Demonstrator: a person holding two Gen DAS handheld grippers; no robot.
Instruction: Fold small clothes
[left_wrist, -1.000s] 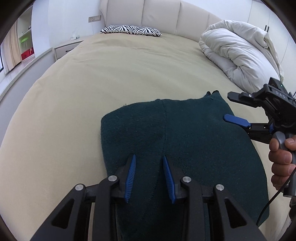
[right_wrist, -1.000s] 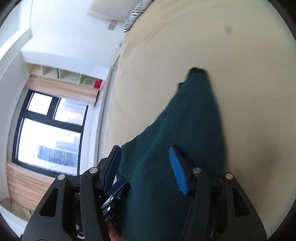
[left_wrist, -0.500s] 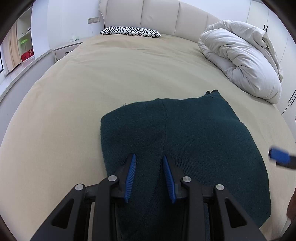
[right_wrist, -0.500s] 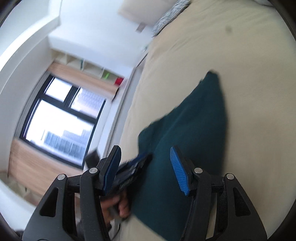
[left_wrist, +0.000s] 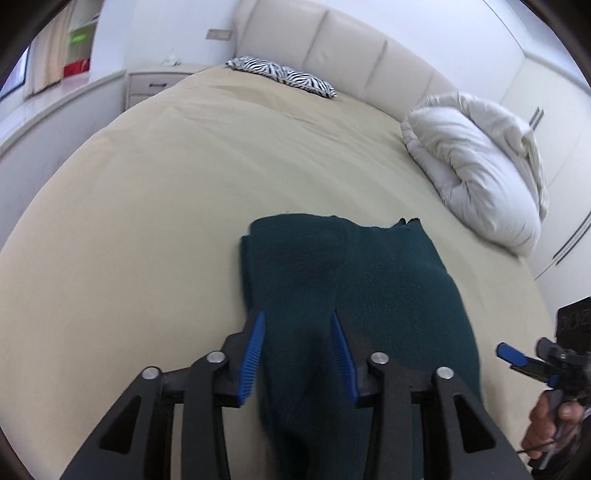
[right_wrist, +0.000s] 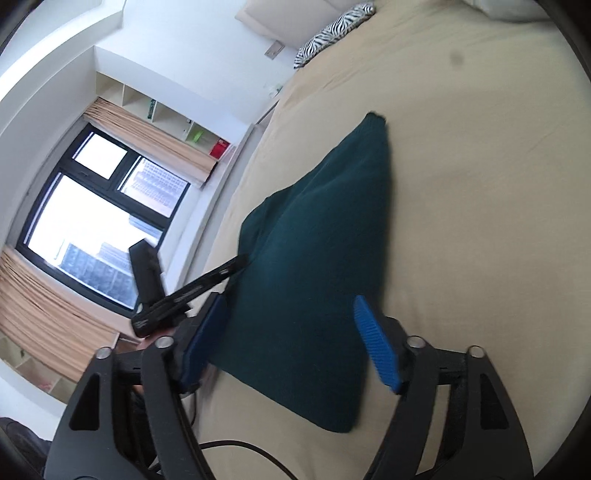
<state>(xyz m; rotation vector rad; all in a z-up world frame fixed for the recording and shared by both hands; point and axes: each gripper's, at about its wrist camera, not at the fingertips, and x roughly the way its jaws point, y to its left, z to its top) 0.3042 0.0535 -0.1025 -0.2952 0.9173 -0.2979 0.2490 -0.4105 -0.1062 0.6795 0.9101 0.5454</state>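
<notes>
Currently: green garment (left_wrist: 354, 295) flat on bed (left_wrist: 184, 184) | my left gripper (left_wrist: 297, 354) open over its near edge | right gripper (right_wrist: 291, 343) open, seemingly above it | risk: pinching one layer only, fold skews.

Zebra pillow (left_wrist: 282, 75) and white duvet (left_wrist: 476, 168) lie on beige bed (left_wrist: 166, 177).

Your left gripper (left_wrist: 297, 354): black angular frame w/ triangular cutouts, silver screws, ribbed blue pads (left_wrist: 252, 352). Right gripper (right_wrist: 291, 343): same build, blue pads (right_wrist: 375, 343), thin black cable at 6 o'clock. Your bare-skinned hand (left_wrist: 548, 424) shows at 4 o'clock in left view.
</notes>
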